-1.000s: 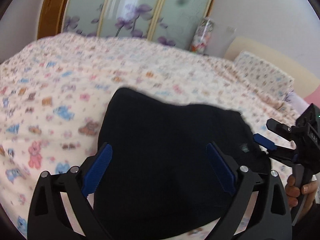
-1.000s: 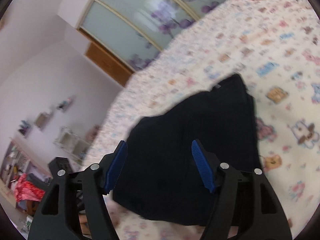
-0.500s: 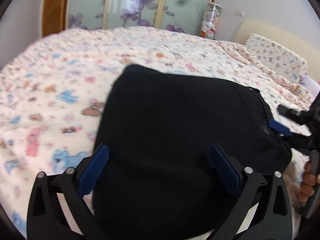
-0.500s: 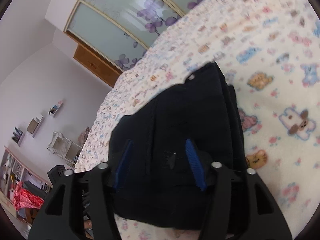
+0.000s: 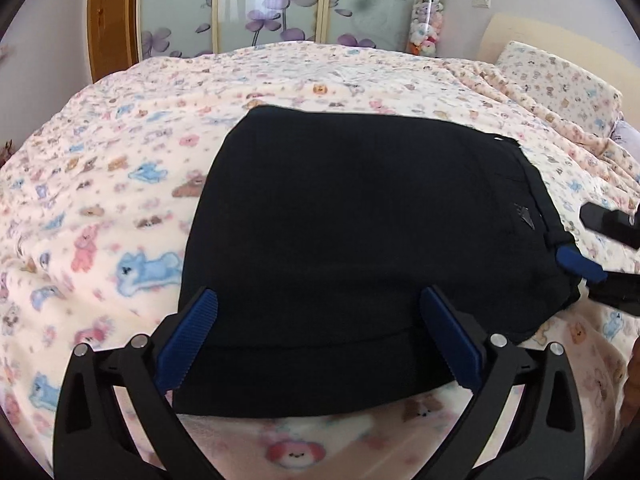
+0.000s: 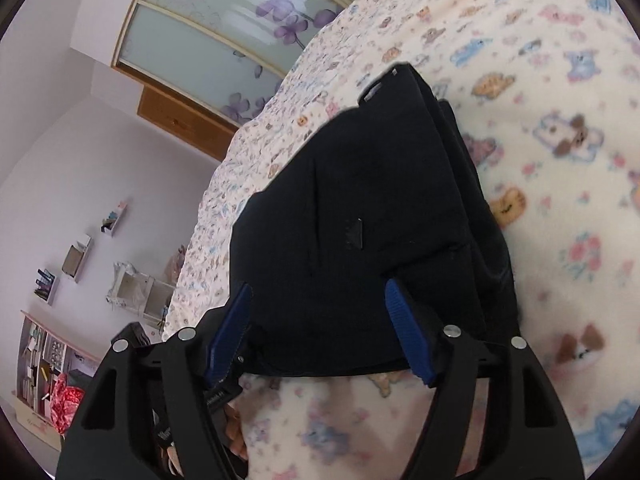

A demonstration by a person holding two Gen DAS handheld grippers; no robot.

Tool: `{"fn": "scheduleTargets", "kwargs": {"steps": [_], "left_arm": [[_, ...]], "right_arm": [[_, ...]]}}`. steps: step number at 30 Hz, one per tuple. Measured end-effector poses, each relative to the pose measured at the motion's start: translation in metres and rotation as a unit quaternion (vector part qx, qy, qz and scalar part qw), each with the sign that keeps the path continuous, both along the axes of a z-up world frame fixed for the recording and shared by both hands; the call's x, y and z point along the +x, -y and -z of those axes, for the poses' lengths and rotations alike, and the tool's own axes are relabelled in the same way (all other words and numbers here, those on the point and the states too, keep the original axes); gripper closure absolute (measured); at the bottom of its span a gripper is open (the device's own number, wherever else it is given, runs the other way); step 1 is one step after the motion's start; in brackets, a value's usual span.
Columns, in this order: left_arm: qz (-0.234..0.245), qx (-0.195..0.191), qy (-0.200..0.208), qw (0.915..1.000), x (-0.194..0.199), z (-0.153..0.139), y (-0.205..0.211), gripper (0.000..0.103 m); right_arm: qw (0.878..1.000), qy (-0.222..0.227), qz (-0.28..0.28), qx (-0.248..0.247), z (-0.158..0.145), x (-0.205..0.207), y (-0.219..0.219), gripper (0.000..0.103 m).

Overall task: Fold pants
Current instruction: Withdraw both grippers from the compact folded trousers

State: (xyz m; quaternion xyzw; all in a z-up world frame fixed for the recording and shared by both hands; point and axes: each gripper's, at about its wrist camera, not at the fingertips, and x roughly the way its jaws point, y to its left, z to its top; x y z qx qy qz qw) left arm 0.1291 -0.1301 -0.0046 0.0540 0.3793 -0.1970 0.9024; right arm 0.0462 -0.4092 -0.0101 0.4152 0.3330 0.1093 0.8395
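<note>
Left wrist view shows the left gripper (image 5: 318, 340) with jaws spread wide over the folded black pants (image 5: 360, 248) lying on the bed (image 5: 100, 200). At the pants' right edge, the right gripper (image 6: 320, 332) has its jaws opening, released, with cloth between them.

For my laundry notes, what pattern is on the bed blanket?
Cream fleece blanket printed with pastel cartoon animals; clearest in the left wrist view.

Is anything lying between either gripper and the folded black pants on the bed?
Nothing visible. The pants lie alone on the blanket, with the left gripper and the opening right gripper directly over their edges.
</note>
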Motion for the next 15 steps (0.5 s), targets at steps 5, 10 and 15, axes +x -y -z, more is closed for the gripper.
{"fn": "scheduleTargets", "kwargs": {"steps": [5,10,15], "left_arm": [[-0.006,0.01,0.01,0.9999,-0.002,0.003,0.003,0.002],[-0.034,0.013,0.036,0.9987,-0.014,-0.009,-0.004,0.002],[-0.078,-0.001,0.088,0.9931,-0.045,-0.032,-0.026,0.002]], "right_arm": [[0.999,0.024,-0.008,-0.029,0.0,-0.002,-0.008,0.021],[0.995,0.037,-0.021,-0.086,-0.019,-0.008,-0.025,0.013],[0.994,0.059,-0.015,-0.09,-0.03,-0.032,-0.034,0.004]]}}
